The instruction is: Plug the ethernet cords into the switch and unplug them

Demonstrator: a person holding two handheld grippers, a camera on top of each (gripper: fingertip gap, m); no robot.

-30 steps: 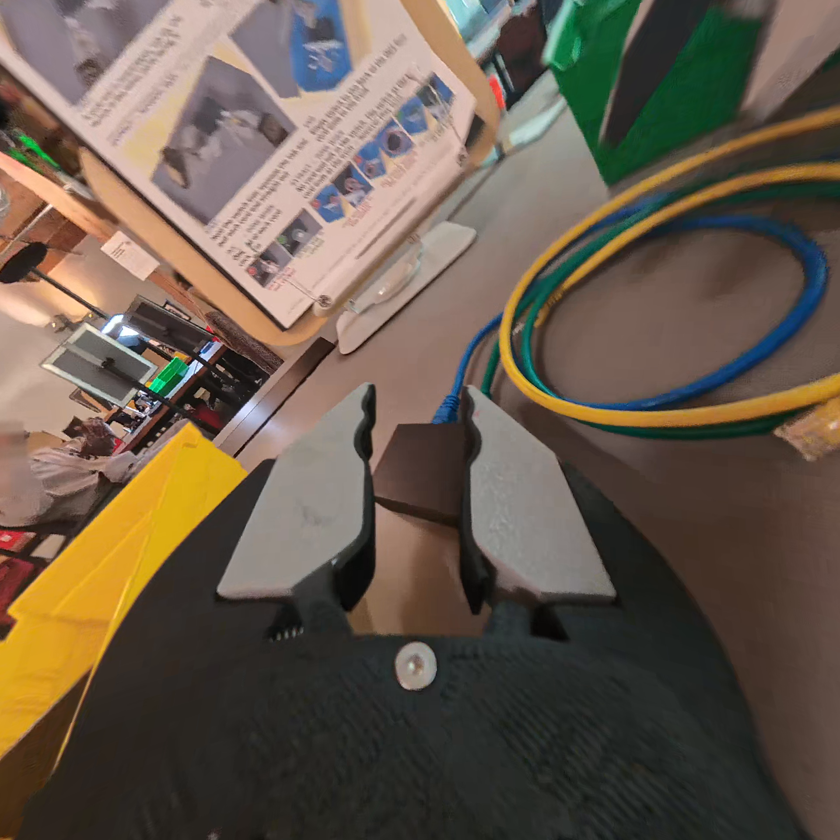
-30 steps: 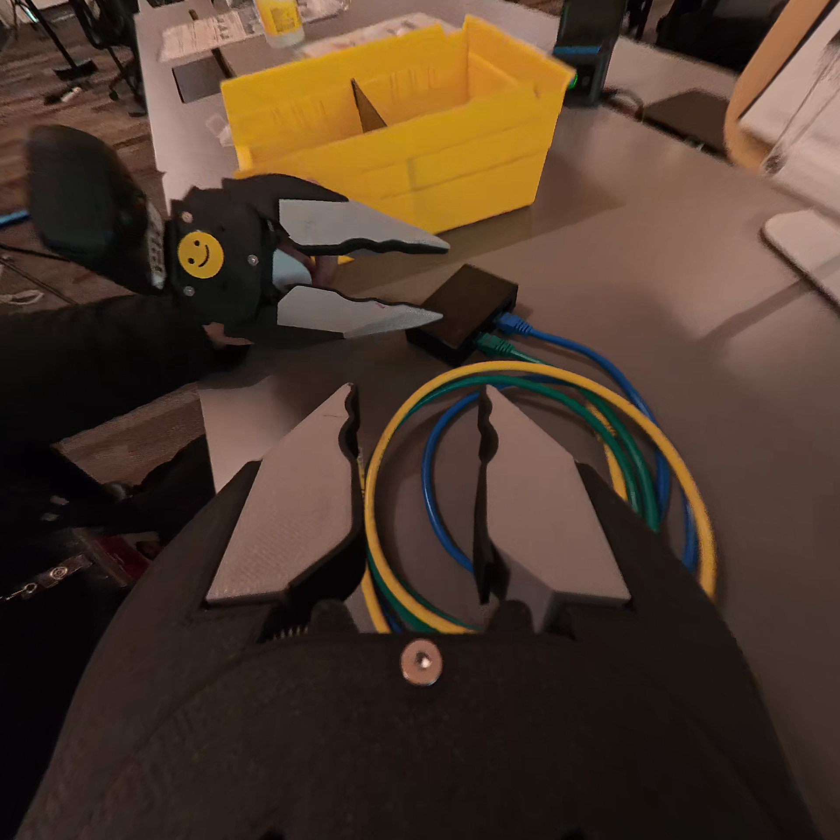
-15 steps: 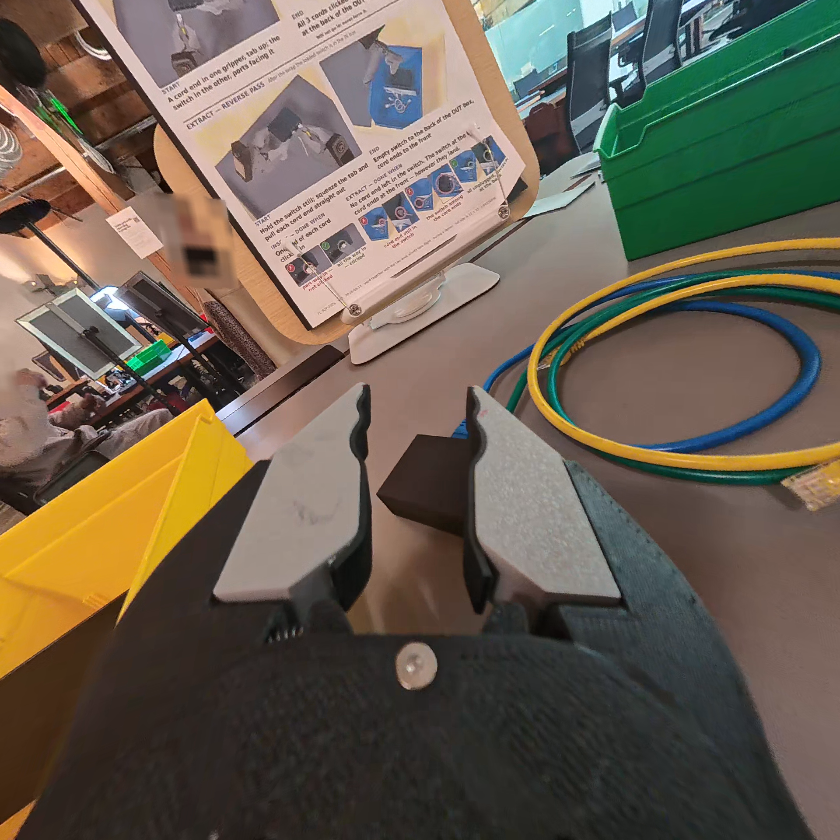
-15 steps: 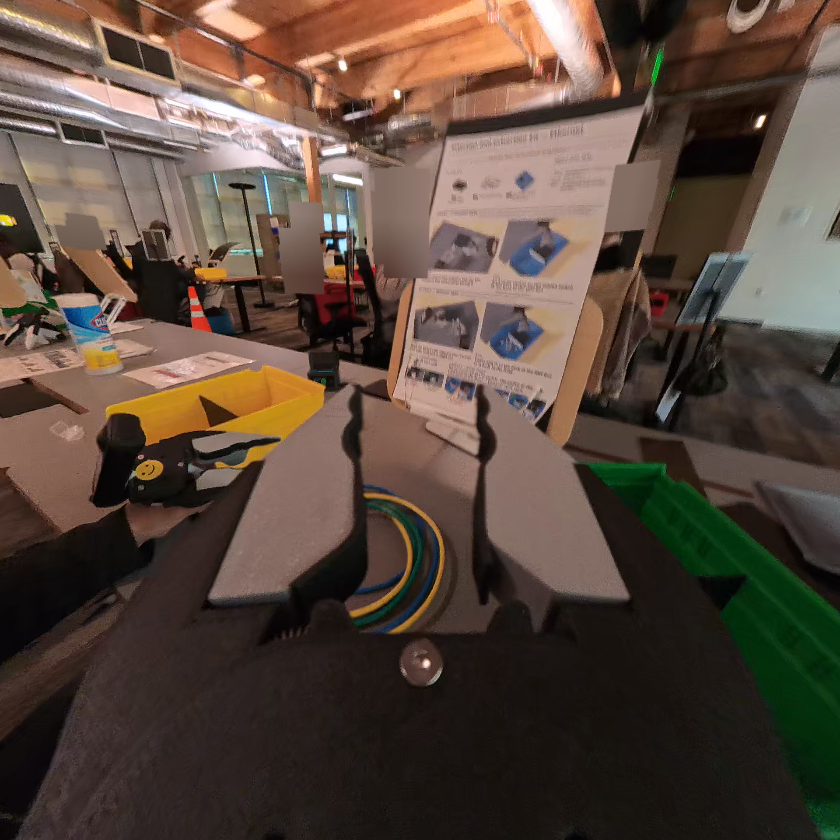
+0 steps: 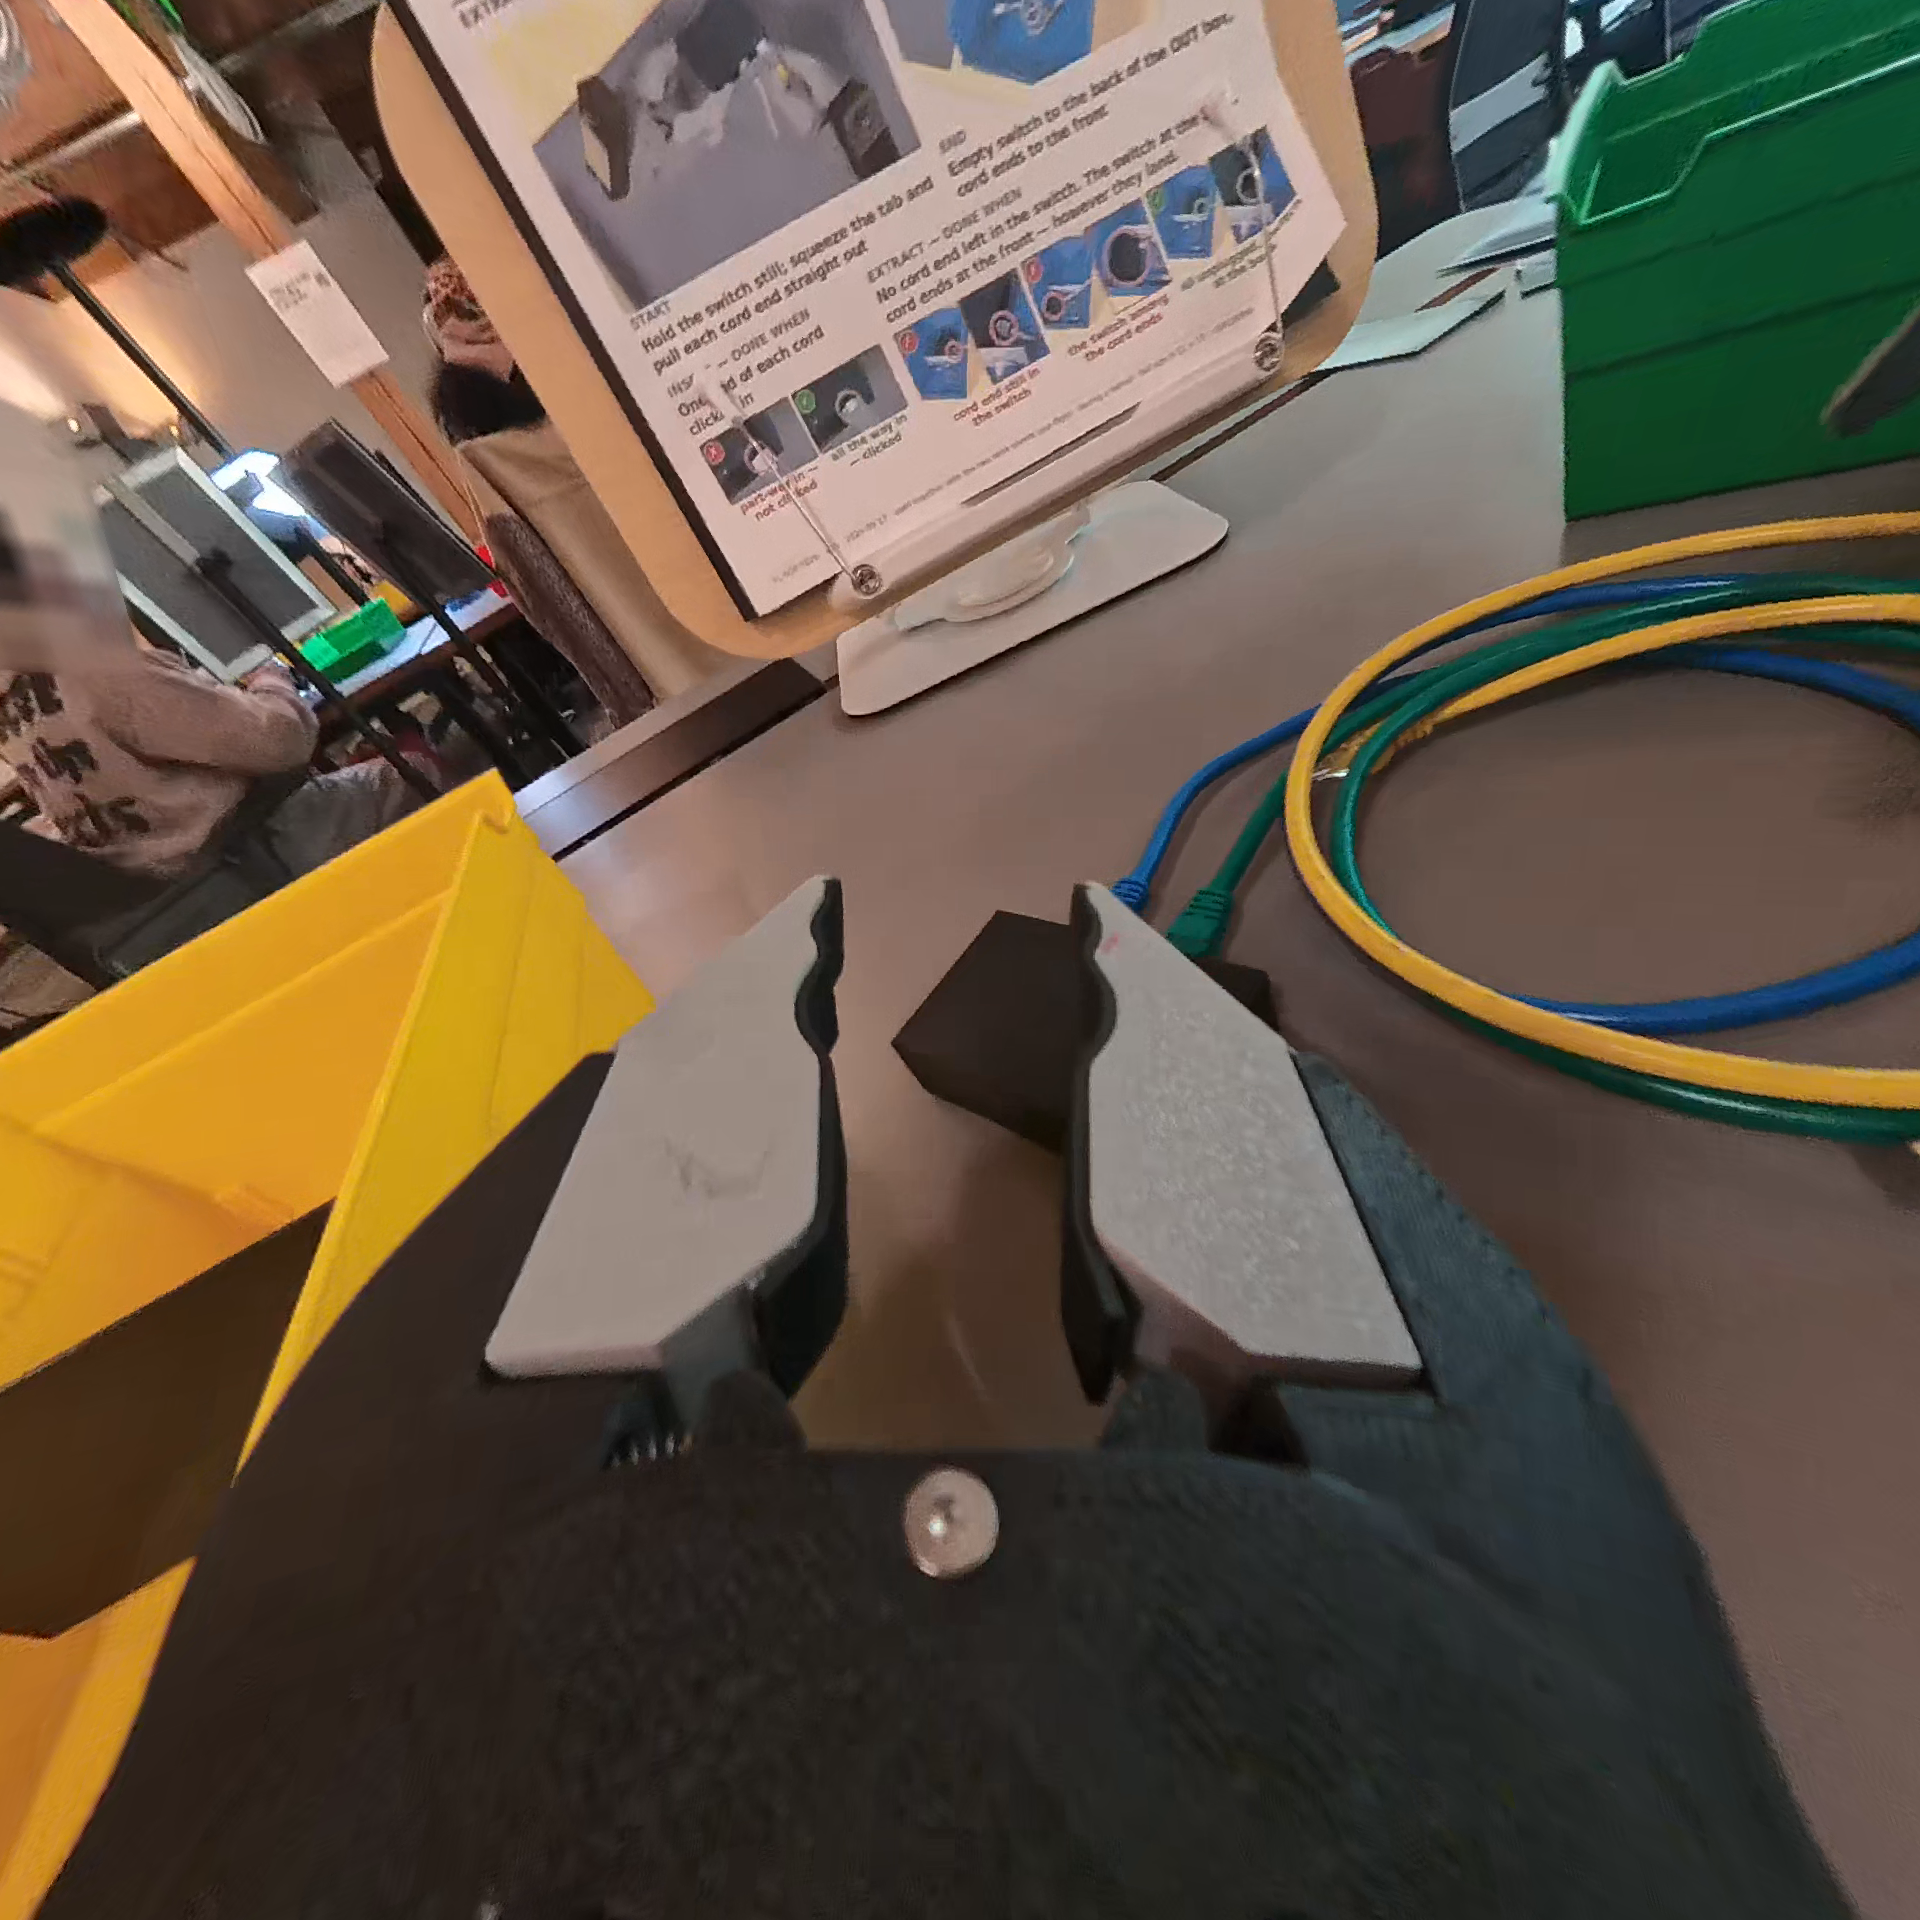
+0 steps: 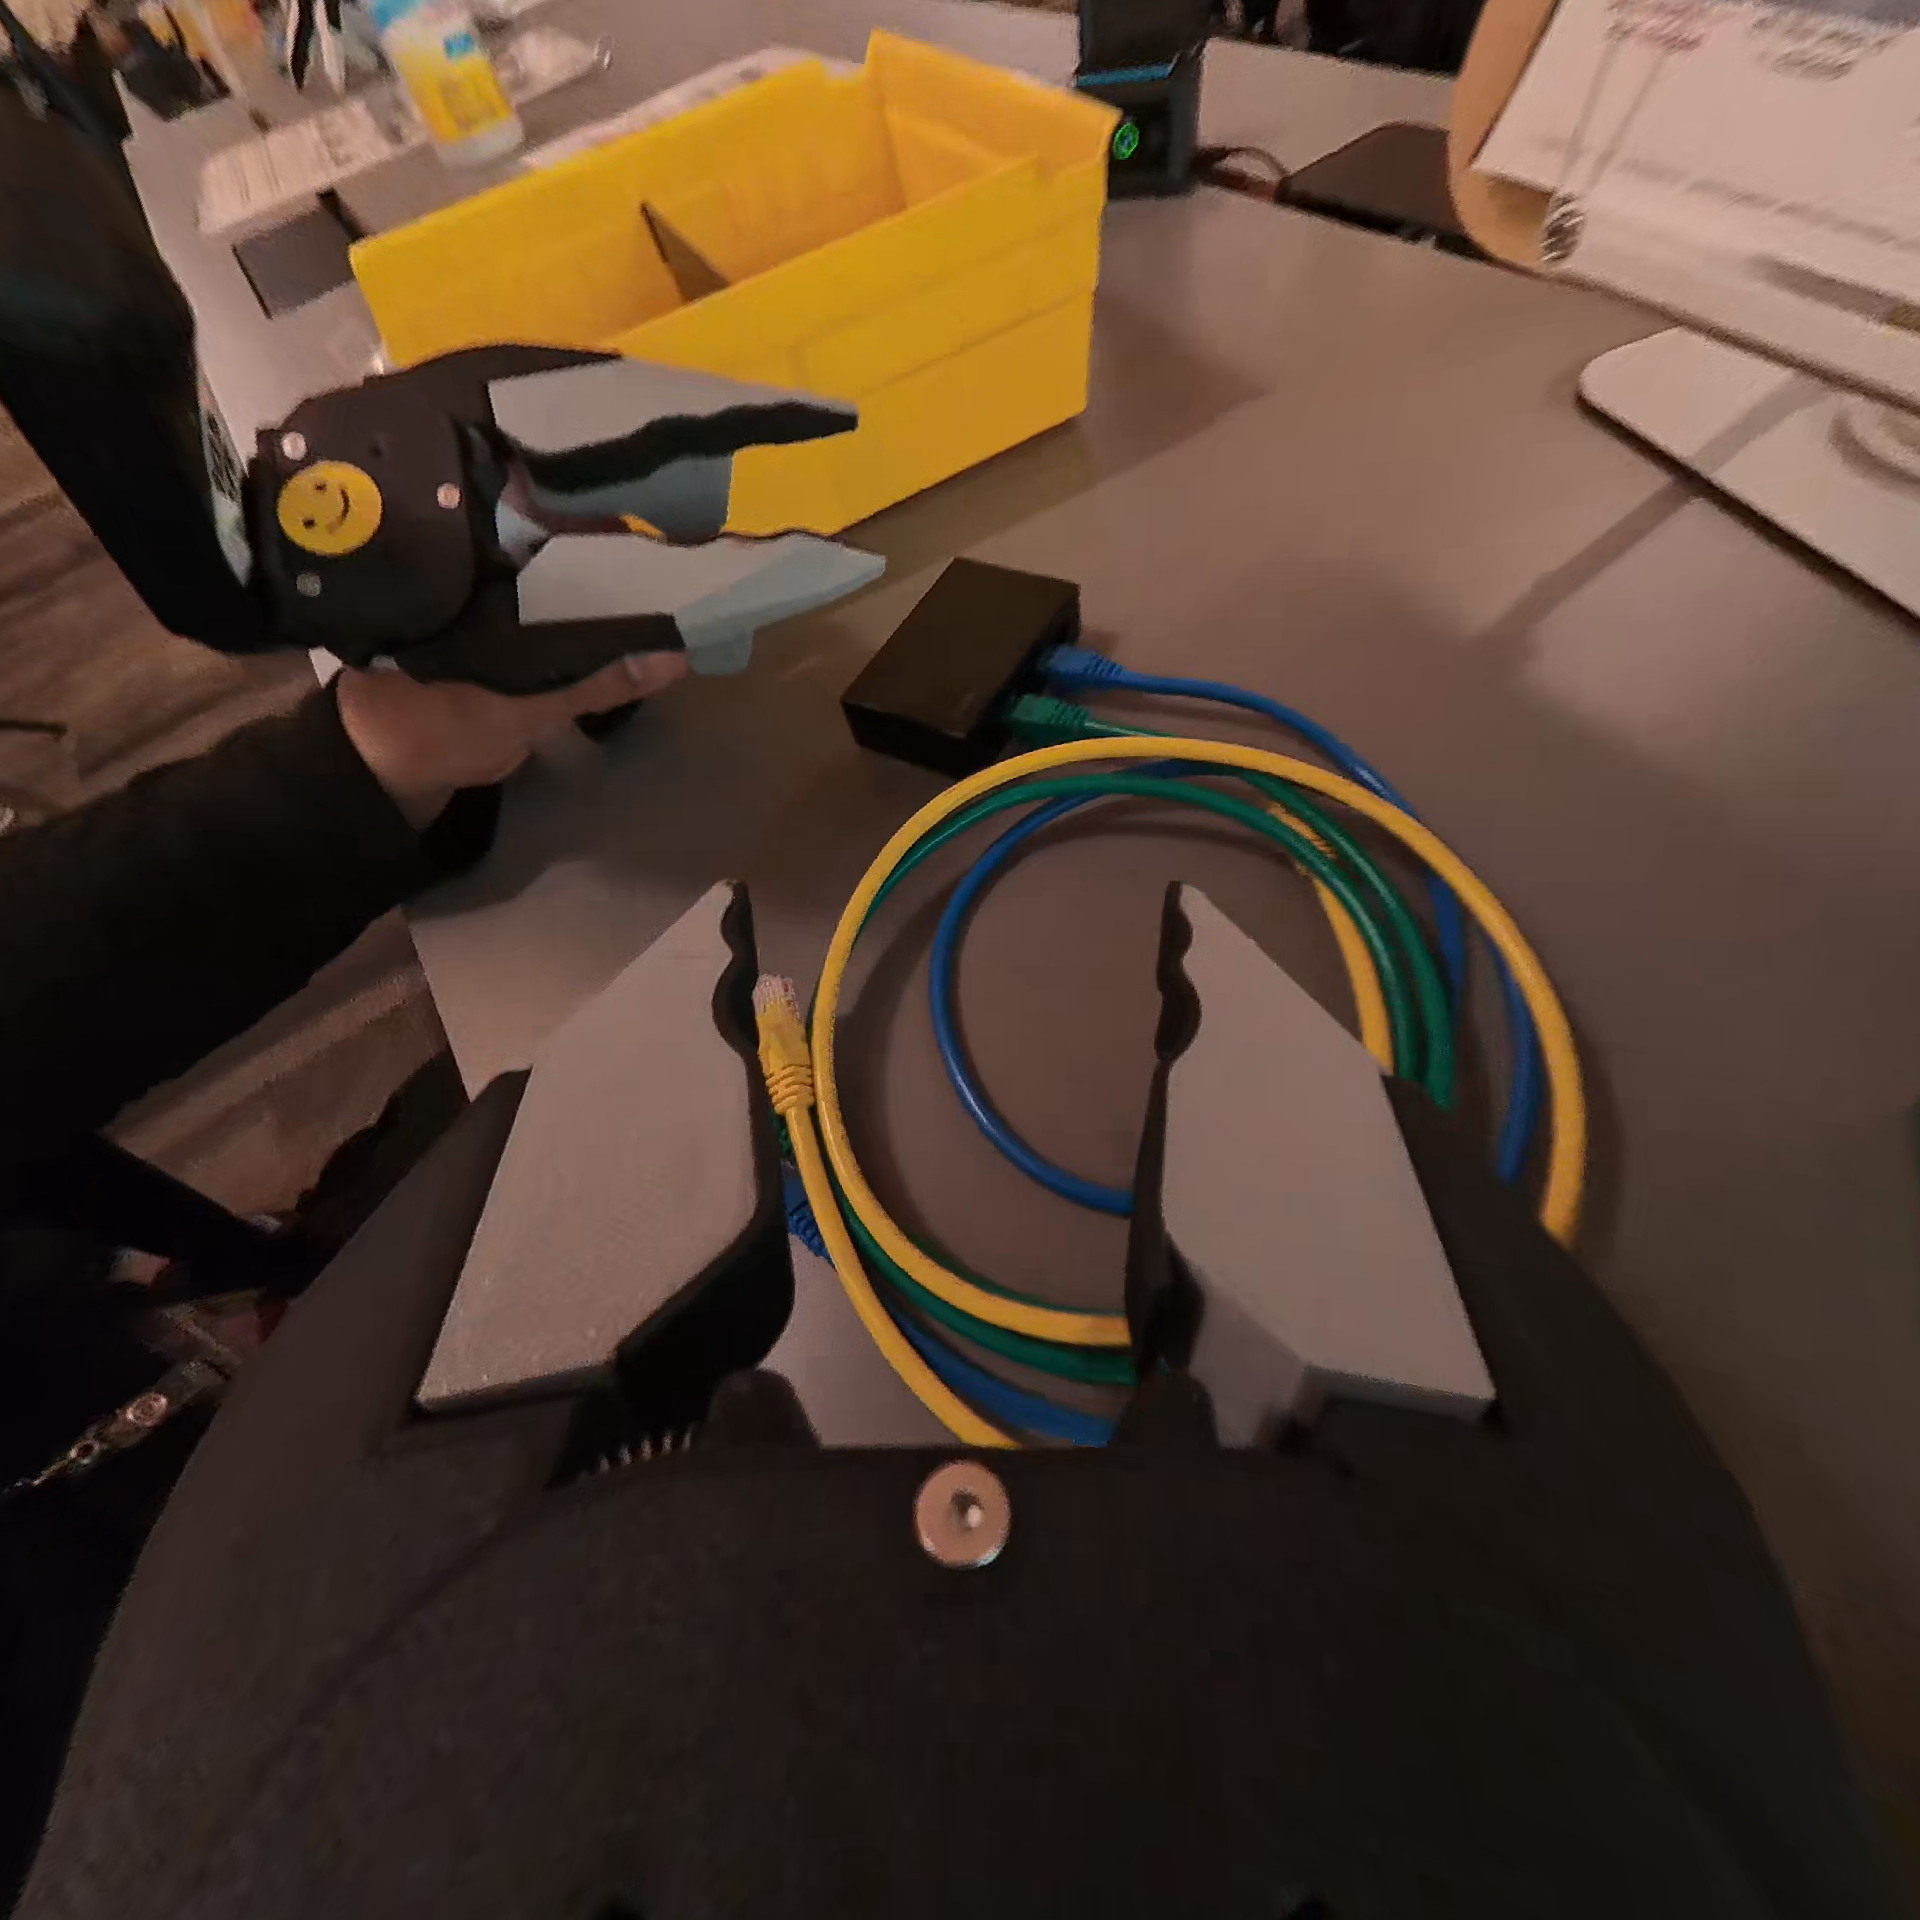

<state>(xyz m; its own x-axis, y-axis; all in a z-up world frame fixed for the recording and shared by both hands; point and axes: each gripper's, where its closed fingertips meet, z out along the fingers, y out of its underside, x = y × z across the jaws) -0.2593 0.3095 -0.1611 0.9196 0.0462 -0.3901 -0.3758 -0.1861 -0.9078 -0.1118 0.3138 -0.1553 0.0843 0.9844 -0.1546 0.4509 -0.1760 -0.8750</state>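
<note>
Blue point(image 6: 1195, 691) and green cords point(image 6: 1101, 722) plugged into black switch point(image 6: 961, 649).

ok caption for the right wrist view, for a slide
Open right tongs above loose yellow plug; blue and green cords plugged into black switch.

We see our left gripper point(image 5: 956, 904) with its jaws spread and nothing between them, above the grey table point(image 5: 1039, 790). The black switch point(image 5: 987, 1023) lies just ahead, partly behind the right finger point(image 5: 1216, 1143). A blue cord point(image 5: 1164, 831) and a green cord point(image 5: 1231, 873) are plugged into its far side, and a yellow cord point(image 5: 1340, 914) loops with them to the right. A yellow bin point(image 5: 312, 1039) sits left, a green bin point(image 5: 1745, 270) far right, an instruction board point(image 5: 935, 260) behind.
</note>
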